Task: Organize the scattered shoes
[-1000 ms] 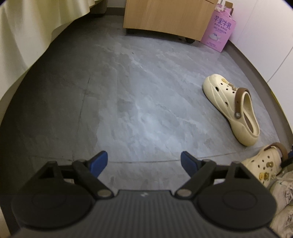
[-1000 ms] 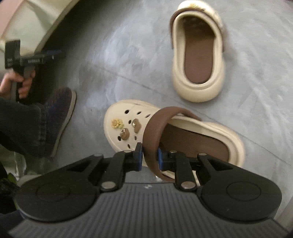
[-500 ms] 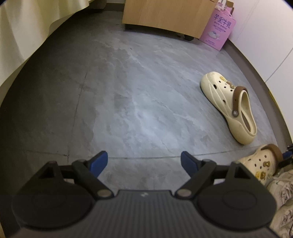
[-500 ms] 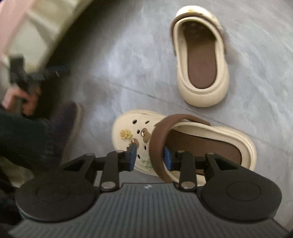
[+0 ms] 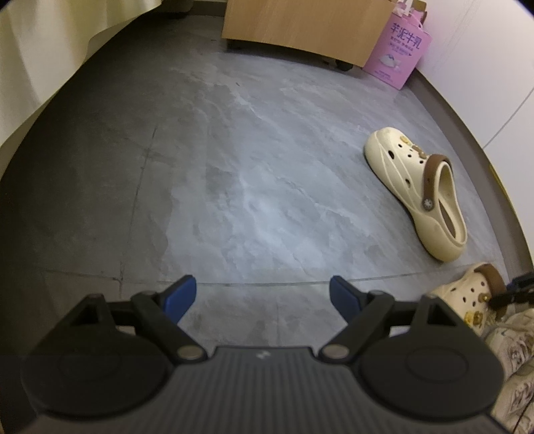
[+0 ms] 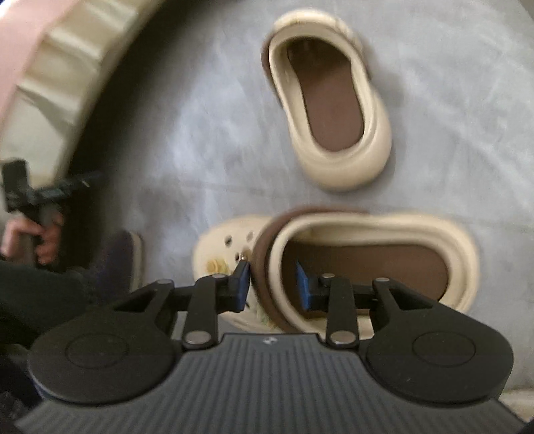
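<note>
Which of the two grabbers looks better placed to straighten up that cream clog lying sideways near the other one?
The right hand-held gripper: its blue pads straddle the brown heel strap of the sideways cream rubber clog. The left hand-held gripper hangs open over bare grey floor, well away from either shoe.

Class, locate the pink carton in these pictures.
In the left wrist view, the pink carton stands top right on the floor, against the white wall, beside the wooden cabinet.

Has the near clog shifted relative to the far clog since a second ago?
Yes. The near clog has rotated, heel swinging toward the far clog; right tool has released its strap.
</note>
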{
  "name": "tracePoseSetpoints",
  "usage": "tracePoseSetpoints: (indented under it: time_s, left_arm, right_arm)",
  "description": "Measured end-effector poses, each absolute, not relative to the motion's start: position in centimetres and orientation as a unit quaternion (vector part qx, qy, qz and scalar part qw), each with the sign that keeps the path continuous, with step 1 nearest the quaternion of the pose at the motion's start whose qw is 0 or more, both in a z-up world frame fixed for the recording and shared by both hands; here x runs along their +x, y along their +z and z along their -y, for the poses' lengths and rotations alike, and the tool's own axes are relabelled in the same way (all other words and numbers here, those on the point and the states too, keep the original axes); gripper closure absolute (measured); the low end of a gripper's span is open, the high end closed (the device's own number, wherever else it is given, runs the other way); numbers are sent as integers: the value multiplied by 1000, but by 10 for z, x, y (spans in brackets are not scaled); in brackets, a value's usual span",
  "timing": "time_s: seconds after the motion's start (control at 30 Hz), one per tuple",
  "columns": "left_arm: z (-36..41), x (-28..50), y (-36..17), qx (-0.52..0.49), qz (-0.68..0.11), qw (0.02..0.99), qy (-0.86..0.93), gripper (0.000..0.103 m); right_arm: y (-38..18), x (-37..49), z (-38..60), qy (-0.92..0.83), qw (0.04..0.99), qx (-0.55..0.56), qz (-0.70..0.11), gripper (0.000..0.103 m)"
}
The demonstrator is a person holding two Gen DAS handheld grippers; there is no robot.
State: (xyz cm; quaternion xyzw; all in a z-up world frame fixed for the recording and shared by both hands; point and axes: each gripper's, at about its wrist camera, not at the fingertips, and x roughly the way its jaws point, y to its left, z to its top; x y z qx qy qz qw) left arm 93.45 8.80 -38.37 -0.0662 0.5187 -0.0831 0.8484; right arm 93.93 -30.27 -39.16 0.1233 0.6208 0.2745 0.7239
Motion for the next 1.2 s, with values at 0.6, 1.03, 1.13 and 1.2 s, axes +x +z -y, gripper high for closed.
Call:
tracePoseSetpoints:
  time_s: [0.6,1.03,1.13,1.2]
  left_arm:
    - [-87,935,-387,-81,-524,843,-91,14]
    - [-64,930,-389,-63,-534,834,-121,13]
    - [-62,930,-389,-61,-535,834,-116,12]
    - [-60,930,-390,-62,-537,833,-116,12]
  right_arm:
    - [-408,951,296,278,711,169,-623,85]
    - [-413,939,406,227,724,219,-614,82]
    - [-420,939,422,214,725,233,-612,79]
    - [-422,939,425,212,729,227,-610,74]
